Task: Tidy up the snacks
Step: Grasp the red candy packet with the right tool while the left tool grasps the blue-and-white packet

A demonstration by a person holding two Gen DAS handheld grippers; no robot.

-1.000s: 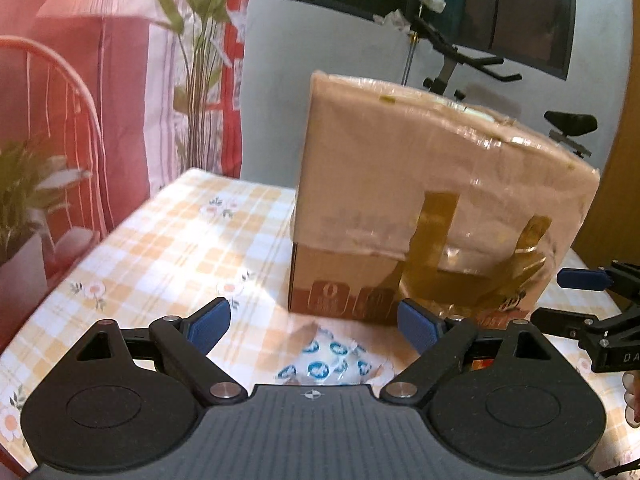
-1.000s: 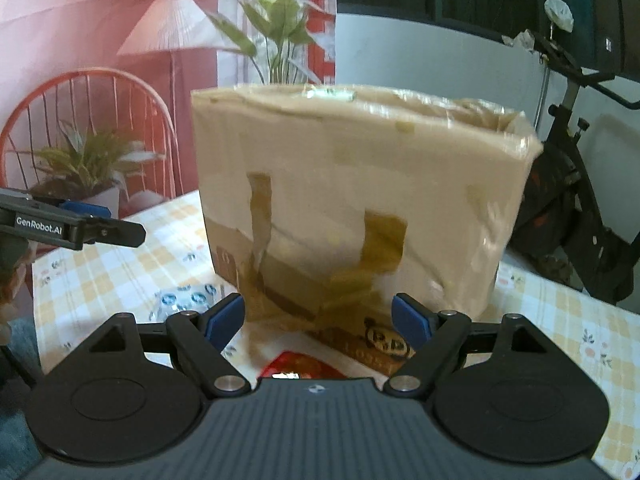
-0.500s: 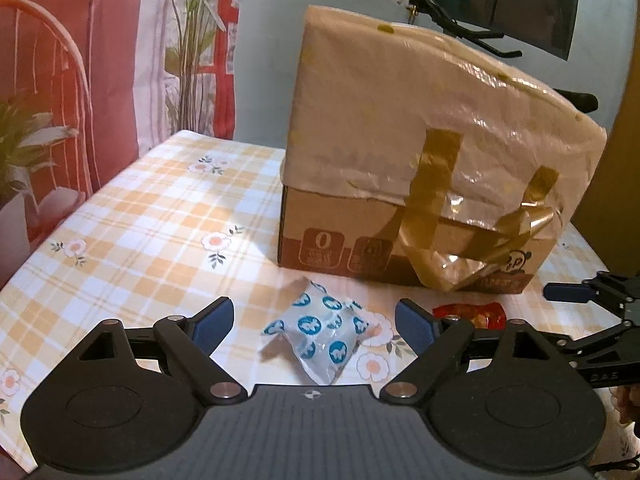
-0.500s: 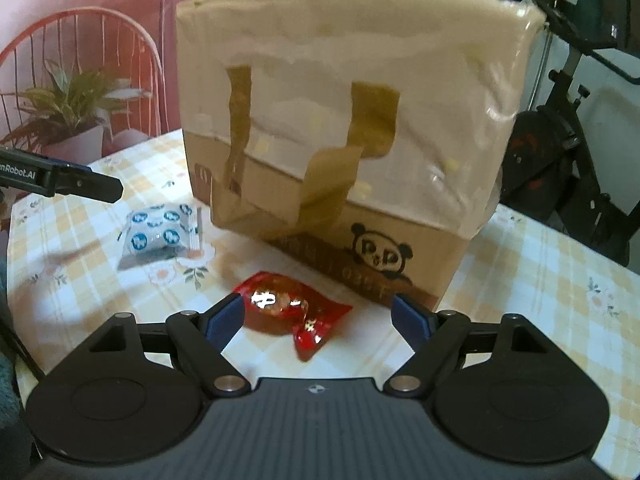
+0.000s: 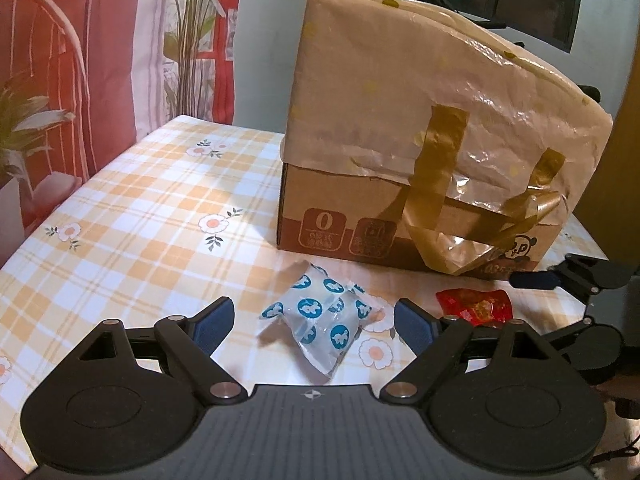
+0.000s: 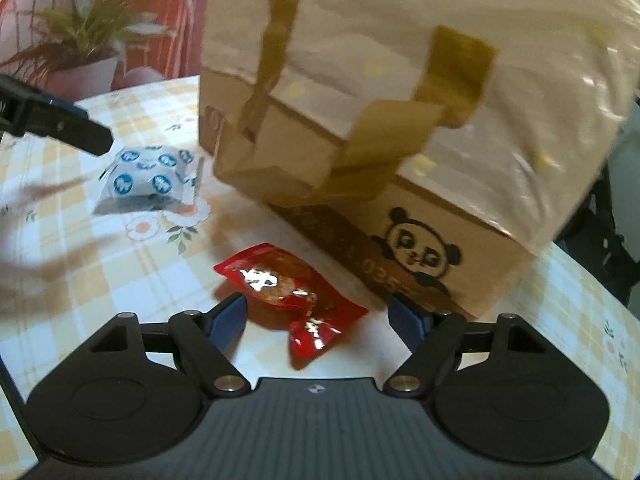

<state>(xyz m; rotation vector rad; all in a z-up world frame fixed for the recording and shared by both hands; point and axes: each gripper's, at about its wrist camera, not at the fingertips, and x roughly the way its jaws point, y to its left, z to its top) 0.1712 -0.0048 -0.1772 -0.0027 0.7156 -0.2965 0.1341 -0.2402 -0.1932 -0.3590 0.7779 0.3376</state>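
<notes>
- The cardboard box (image 5: 400, 216), draped in a crinkled beige plastic bag (image 5: 440, 92) with brown handles, is the landmark on the checked tablecloth (image 5: 132, 208); it looks stiff-walled and bulky, a two-handed lift by its lower edges if it must move at all (the loose film would likely slip under a pinch). Whether its top is open I cannot tell, since the bag covers it
- The blue-and-white snack packet (image 5: 320, 316) lies just in front of the box's left corner; a puffy sealed pouch, probably light and soft, best pinched across a crimped end seam, not the slick belly
- The red snack packet (image 6: 292, 292) lies in front of the box's panda-printed end; it is glossy, twisted and thin, likely slippery, so the flat middle seems the surer hold
- The left gripper (image 5: 312, 320) hangs low with its jaws spread wide on either side of the blue-and-white packet, gripping nothing
- The right gripper (image 6: 318, 316) likewise stands wide open straddling the red packet, empty
- The right wrist view is motion-blurred, so print on the red wrapper is unreadable, and the box's far side is hidden
</notes>
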